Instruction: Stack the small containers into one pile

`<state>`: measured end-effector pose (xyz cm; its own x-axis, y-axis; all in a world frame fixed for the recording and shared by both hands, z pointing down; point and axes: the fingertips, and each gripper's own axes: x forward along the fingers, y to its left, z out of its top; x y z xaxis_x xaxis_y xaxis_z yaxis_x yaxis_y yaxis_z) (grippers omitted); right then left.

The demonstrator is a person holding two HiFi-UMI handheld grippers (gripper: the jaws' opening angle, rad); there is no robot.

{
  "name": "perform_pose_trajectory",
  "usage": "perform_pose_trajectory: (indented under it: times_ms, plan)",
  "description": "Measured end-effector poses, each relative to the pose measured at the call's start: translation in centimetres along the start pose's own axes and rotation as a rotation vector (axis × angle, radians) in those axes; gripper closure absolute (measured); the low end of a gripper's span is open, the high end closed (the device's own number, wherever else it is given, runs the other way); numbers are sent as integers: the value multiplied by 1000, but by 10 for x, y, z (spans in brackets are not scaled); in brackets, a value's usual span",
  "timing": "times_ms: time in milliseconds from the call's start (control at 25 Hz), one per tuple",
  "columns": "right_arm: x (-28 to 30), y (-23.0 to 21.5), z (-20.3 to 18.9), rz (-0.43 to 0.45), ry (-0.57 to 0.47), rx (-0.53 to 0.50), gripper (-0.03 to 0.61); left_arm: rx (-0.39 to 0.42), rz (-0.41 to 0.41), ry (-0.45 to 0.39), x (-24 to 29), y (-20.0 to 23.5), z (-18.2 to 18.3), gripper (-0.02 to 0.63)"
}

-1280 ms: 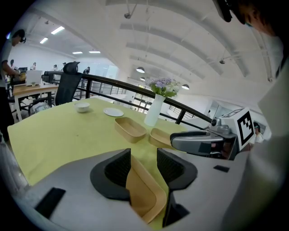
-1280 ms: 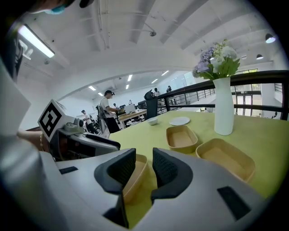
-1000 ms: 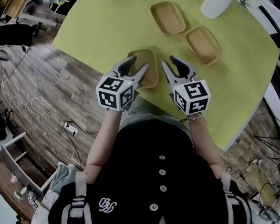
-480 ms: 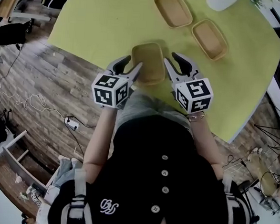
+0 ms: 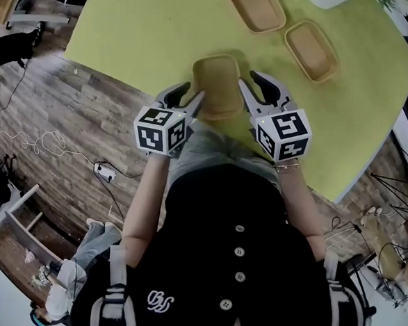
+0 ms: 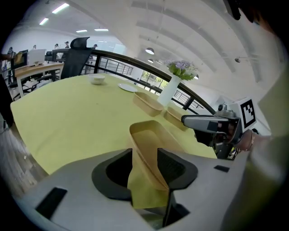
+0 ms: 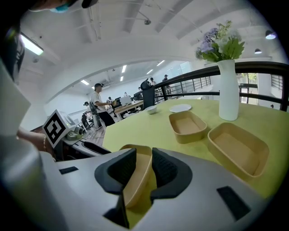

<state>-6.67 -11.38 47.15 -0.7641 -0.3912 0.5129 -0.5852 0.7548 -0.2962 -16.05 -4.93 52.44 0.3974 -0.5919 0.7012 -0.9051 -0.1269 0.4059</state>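
Note:
Three shallow tan containers lie on the yellow-green table [image 5: 144, 29]. The nearest container [image 5: 215, 83] sits at the table's near edge between my two grippers. My left gripper [image 5: 193, 94] straddles its left wall [image 6: 146, 153]. Its jaws have just been closing, with the wall between them and a gap still showing at one pad. My right gripper [image 5: 250, 82] straddles the right wall [image 7: 135, 178], open, with table showing beside the wall. The other two containers [image 5: 256, 8] [image 5: 311, 49] lie apart, farther back on the right.
A white vase with flowers [image 7: 229, 90] stands behind the far containers. A small bowl [image 6: 96, 79] and a plate [image 6: 128, 87] sit at the far side of the table. The table's near edge [image 5: 126, 84] drops to a wood floor. A railing runs behind.
Both grippers have sunk onto the near container's long sides, the left one moving more. The left jaws stand a little narrower round the wall.

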Motion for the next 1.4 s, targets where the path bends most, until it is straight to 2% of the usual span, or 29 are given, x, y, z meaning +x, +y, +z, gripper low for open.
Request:
perform_pose_trajectory:
  times_ms: [200, 520, 680, 840, 1080, 1400]
  plan:
    - [3, -5, -10, 3, 29, 10, 477, -35, 9, 22, 7, 4, -6, 441]
    - [8, -10, -18, 15, 55, 16, 480, -46, -3, 45, 17, 3, -8, 504]
    - [6, -16, -19, 7, 63, 18, 482, -60, 5, 43, 20, 4, -6, 513]
    - [7, -21, -17, -1, 59, 23, 482, -61, 30, 44, 23, 7, -3, 581]
    - [9, -25, -16, -10, 55, 35, 482, -42, 29, 61, 30, 10, 4, 586]
    - [-4, -40, -13, -74, 37, 46, 482, -39, -19, 22, 40, 1, 35, 586]
